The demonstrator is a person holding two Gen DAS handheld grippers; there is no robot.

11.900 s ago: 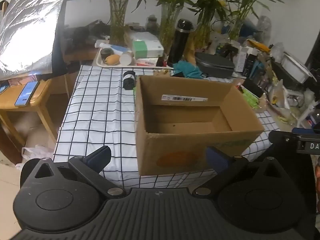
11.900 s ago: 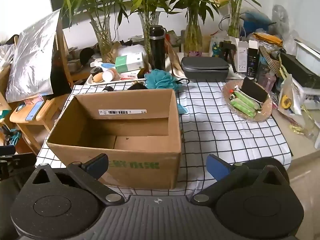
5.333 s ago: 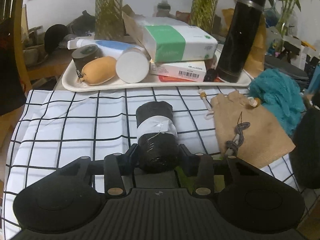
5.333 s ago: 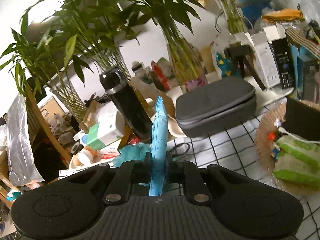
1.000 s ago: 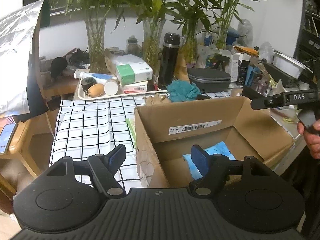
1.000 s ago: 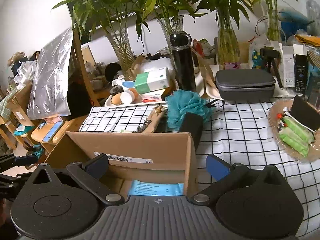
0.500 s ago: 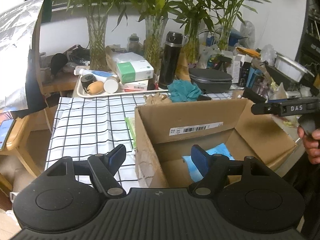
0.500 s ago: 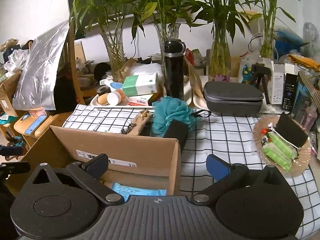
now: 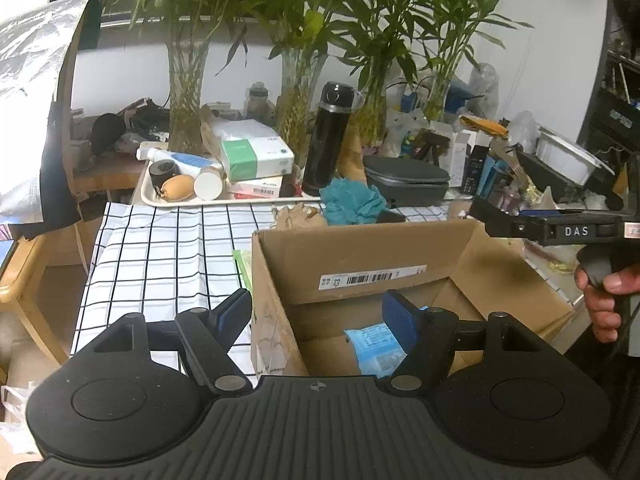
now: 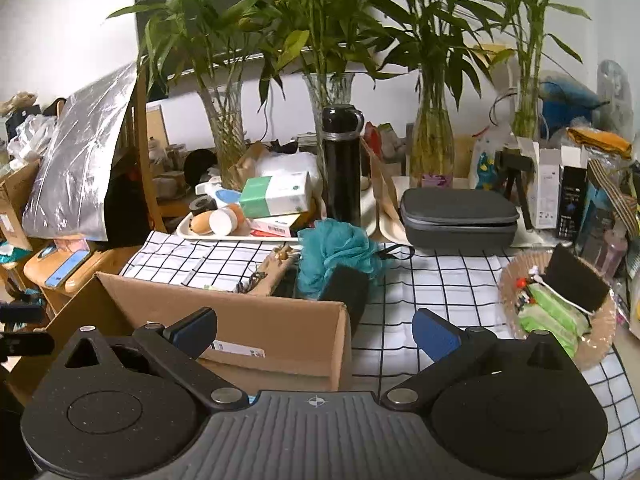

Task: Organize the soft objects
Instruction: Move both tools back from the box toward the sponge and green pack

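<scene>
left gripper [image 9: 316, 314]: tilted down over cardboard box [image 9: 400, 248], jaws spread, empty | right gripper [image 10: 314, 330]: tilted down at box's near corner, jaws spread, empty | blue packet [image 9: 374, 344]: flat on box floor | teal bath pouf [image 10: 336, 250]: on checked cloth behind box

Blue soft pack [image 9: 376, 342] flat on floor of open cardboard box [image 9: 360, 248].

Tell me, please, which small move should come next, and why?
Probably the open right gripper should reach toward the teal mesh bath sponge. It lies on the checked tablecloth behind the brown cardboard box, which already holds a blue packet.
</scene>
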